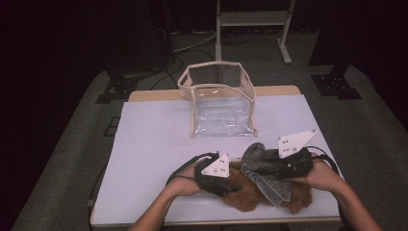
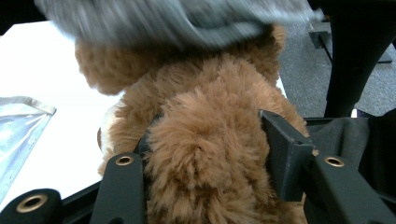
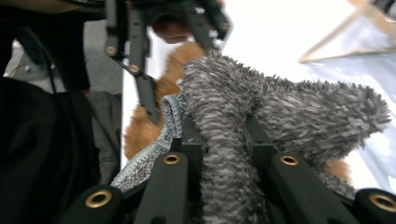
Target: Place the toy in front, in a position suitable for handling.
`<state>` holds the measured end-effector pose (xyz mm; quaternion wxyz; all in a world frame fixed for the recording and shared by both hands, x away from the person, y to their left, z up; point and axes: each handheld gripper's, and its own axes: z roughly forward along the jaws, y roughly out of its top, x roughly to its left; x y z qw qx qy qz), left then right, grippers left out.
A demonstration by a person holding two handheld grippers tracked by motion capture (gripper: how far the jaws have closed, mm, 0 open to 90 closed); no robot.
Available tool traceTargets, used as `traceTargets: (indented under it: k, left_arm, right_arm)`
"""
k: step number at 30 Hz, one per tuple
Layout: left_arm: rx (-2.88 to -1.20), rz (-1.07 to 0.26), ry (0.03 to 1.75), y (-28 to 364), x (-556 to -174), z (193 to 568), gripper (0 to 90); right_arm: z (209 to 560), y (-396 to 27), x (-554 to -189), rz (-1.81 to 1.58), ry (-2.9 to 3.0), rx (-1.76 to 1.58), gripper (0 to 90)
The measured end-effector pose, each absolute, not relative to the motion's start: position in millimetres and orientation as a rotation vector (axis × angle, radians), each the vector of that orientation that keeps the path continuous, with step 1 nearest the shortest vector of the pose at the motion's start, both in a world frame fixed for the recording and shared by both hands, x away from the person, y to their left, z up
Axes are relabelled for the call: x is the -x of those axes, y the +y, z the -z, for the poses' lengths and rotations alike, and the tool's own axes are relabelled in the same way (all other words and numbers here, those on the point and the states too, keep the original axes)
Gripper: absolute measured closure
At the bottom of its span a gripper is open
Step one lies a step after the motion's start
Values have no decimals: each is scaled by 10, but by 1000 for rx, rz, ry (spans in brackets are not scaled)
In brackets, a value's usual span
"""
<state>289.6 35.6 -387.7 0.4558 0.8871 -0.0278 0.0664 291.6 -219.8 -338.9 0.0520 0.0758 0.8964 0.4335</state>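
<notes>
L gripper (image 2: 205, 140) was clamped on a thick fold of the brown plush toy (image 2: 196, 116), jaws part-closed w/ fur bulging between them, pinning the toy to the counter (image 1: 154, 144) near the front edge. R gripper (image 3: 224, 140) held a bunched ridge of the grey fuzzy cloth (image 3: 280, 102), jaws narrow and pinched on it, the cloth draped over the toy's right side and partly lifted. Best handling, I'd judge: keep L grip firm as an anchor, pull the cloth w/ R slowly and level so the ribbed hem (image 3: 170, 116) doesn't snag on fur, no yanking or the toy drags. The clear bag (image 1: 219, 101) stood open, upright, well apart toward the back of the counter, prob. where things go next.
</notes>
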Motion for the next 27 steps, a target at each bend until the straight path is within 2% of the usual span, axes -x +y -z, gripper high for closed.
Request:
traceTargets:
  k: [7, 15, 21, 27]
  left_arm:
    - [-2180, -178, -52, 437, -2914, 3844, 452]
    - [-2179, -173, 8, 646, -2961, 3820, 406]
    - [-2145, -115, 34, 599, -2968, 3936, 498]
    - [-2148, -114, 23, 520, -2966, 3935, 502]
  right_arm:
    - [3614, -2270, -2907, -1277, 2752, -275, 752]
    - [3646, -2368, -2886, -1261, 2741, -289, 754]
    - [3554, -2305, -2909, -1258, 2725, -286, 753]
    - [3428, -1863, -2912, -1293, 2721, -158, 752]
